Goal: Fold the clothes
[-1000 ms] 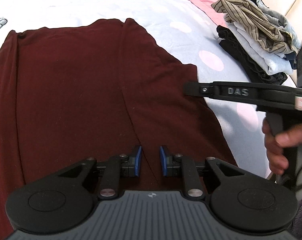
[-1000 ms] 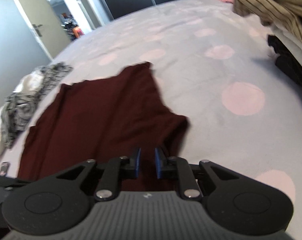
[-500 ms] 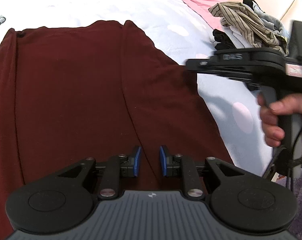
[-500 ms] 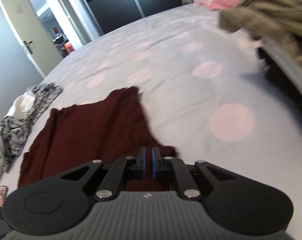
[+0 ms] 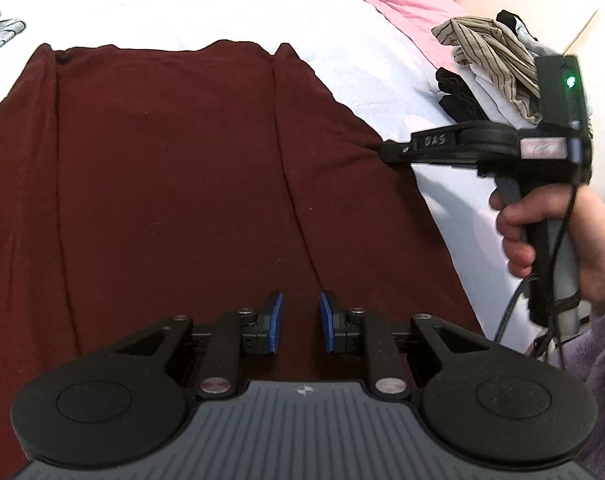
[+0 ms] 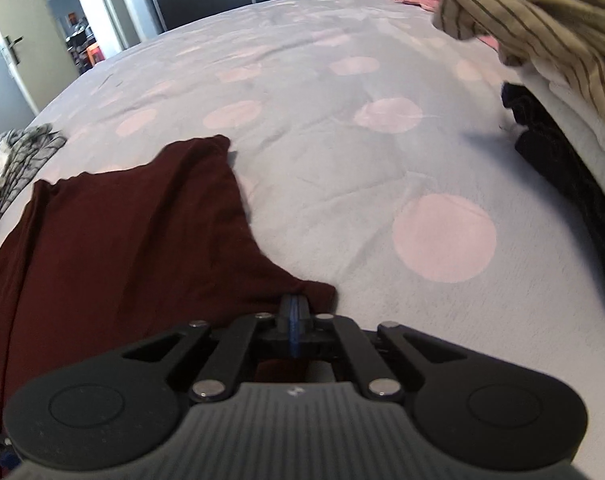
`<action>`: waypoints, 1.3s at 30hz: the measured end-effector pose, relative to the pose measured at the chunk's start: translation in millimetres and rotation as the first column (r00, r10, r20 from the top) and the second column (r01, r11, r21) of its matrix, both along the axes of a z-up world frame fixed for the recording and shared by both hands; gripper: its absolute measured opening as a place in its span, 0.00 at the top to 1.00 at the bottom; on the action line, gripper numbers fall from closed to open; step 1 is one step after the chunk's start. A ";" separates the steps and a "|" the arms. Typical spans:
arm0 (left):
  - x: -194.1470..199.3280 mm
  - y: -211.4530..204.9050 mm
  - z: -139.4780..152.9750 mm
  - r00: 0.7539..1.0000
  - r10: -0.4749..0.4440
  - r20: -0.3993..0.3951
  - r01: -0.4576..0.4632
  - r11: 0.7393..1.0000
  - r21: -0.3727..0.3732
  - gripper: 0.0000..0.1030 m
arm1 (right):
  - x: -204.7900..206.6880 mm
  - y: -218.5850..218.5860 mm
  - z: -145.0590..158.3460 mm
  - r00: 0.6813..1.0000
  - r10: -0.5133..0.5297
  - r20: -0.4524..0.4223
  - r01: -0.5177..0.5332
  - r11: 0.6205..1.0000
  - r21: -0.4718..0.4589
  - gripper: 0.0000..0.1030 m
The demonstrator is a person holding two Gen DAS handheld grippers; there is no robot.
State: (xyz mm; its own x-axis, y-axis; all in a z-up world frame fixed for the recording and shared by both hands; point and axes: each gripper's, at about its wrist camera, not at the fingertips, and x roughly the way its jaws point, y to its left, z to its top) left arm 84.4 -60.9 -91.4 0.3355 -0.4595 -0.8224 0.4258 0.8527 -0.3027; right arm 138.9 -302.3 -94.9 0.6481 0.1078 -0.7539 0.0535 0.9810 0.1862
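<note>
1. My right gripper point(image 6: 295, 312) has its fingers pressed together on a corner of the maroon garment point(image 5: 174, 184), at that cloth's 3 o'clock edge.
2. My left gripper point(image 5: 301, 322) hangs over the garment's near end, blue fingers point(image 5: 275, 322) apart, nothing between them.
3. The garment lies spread flat on the dotted bed point(image 6: 362, 152).
4. A pile of clothes point(image 5: 490, 68) sits at 2 o'clock, well apart.
5. A hand point(image 5: 542, 232) grips the right handle.
</note>
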 end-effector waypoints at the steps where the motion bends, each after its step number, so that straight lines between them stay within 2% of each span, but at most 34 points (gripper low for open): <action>1: -1.6 1.8 1.5 1.000 -0.004 0.002 0.004 1.000 0.002 0.83 | -2.9 0.2 5.7 1.000 0.009 0.011 -0.009 1.000 -0.002 0.92; 2: -3.2 3.6 3.1 1.000 -0.007 0.004 0.007 1.000 0.003 0.83 | -7.2 0.7 12.3 1.000 0.018 0.022 -0.018 1.000 -0.009 0.87; 3: -5.0 5.3 4.7 1.000 -0.011 0.006 0.011 1.000 0.004 0.83 | -12.7 1.2 18.6 0.999 0.032 0.029 -0.031 0.999 -0.011 0.72; 4: -7.5 6.8 6.7 1.000 -0.014 0.009 0.014 1.000 0.004 0.83 | -18.5 1.3 23.3 0.998 0.048 0.027 -0.048 0.999 -0.004 0.64; 7: -18.5 8.7 13.3 0.999 -0.034 0.025 0.034 0.999 0.007 0.83 | -38.5 2.5 35.2 0.995 0.102 0.018 -0.102 0.995 0.009 0.64; 11: -39.8 8.9 23.6 0.995 -0.080 0.063 0.080 0.997 0.007 0.83 | -75.7 8.6 46.5 0.977 0.214 0.024 -0.212 0.976 -0.058 0.64; 17: -71.8 15.7 30.5 0.989 -0.124 0.083 0.125 0.992 -0.009 0.83 | -125.3 14.2 54.9 0.950 0.311 -0.010 -0.311 0.947 -0.076 0.64; 22: -92.5 16.9 32.0 0.986 -0.138 0.095 0.137 0.990 0.008 0.83 | -168.4 31.8 56.0 0.913 0.407 -0.045 -0.408 0.896 -0.173 0.64; 25: -102.7 16.5 32.4 0.984 -0.144 0.101 0.143 0.990 0.013 0.83 | -192.5 39.4 53.2 0.890 0.447 -0.093 -0.457 0.872 -0.175 0.63; 26: -106.0 16.4 32.5 0.984 -0.146 0.103 0.145 0.989 0.014 0.83 | -199.8 40.3 52.1 0.883 0.457 -0.109 -0.470 0.867 -0.167 0.62; 29: -115.6 15.5 32.9 0.982 -0.154 0.109 0.152 0.988 0.018 0.83 | -218.5 39.9 46.0 0.862 0.479 -0.163 -0.501 0.854 -0.141 0.52; 39: -126.4 -3.0 31.8 0.972 -0.210 0.107 0.207 0.978 0.035 0.83 | -237.2 19.8 -9.8 0.854 0.440 -0.279 -0.481 0.871 -0.100 0.51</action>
State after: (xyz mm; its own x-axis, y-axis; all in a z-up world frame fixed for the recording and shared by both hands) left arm -42.1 -63.9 -59.6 0.3228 -0.5100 -0.7973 0.6246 0.7477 -0.2254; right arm -98.3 -282.5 -104.7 0.3514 0.2129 -0.9117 -0.3893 0.9188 0.0645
